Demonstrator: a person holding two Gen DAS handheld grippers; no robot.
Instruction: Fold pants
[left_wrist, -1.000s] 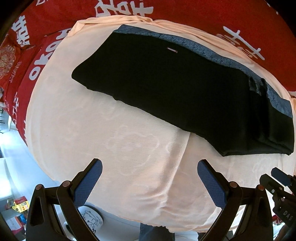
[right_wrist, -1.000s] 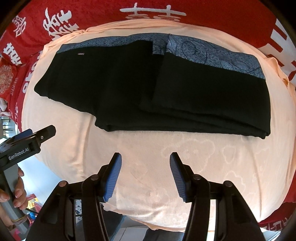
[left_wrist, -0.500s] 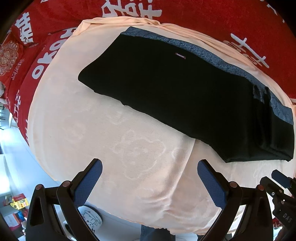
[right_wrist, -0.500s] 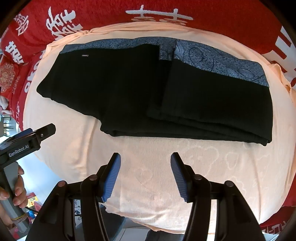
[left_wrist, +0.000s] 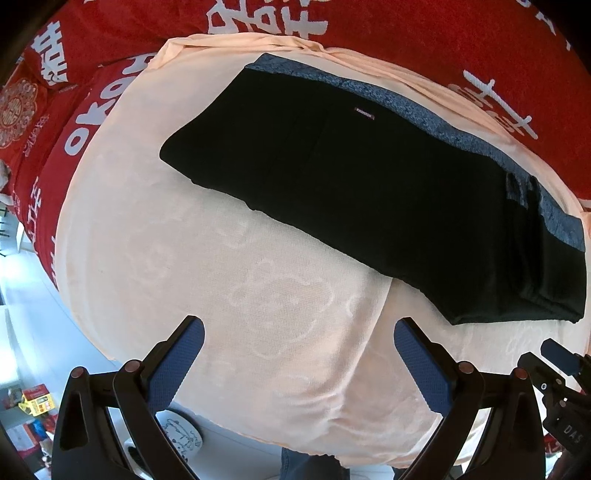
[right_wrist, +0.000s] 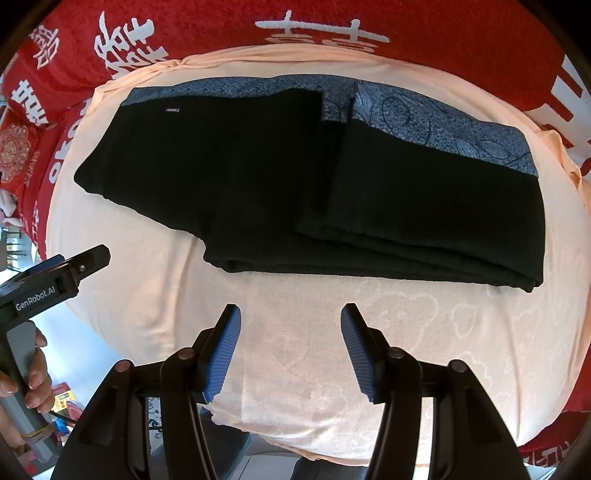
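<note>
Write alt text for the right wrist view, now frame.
Black pants with a blue patterned waistband lie partly folded on a peach cloth over red printed fabric. The right tongs hang open above bare cloth, holding nothing; the left tongs enter from the left edge.

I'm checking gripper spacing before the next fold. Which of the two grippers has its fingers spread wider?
The left gripper: its blue pads sit far apart, while the right gripper shows a clearly narrower gap. Both are empty, short of the black pants.
</note>
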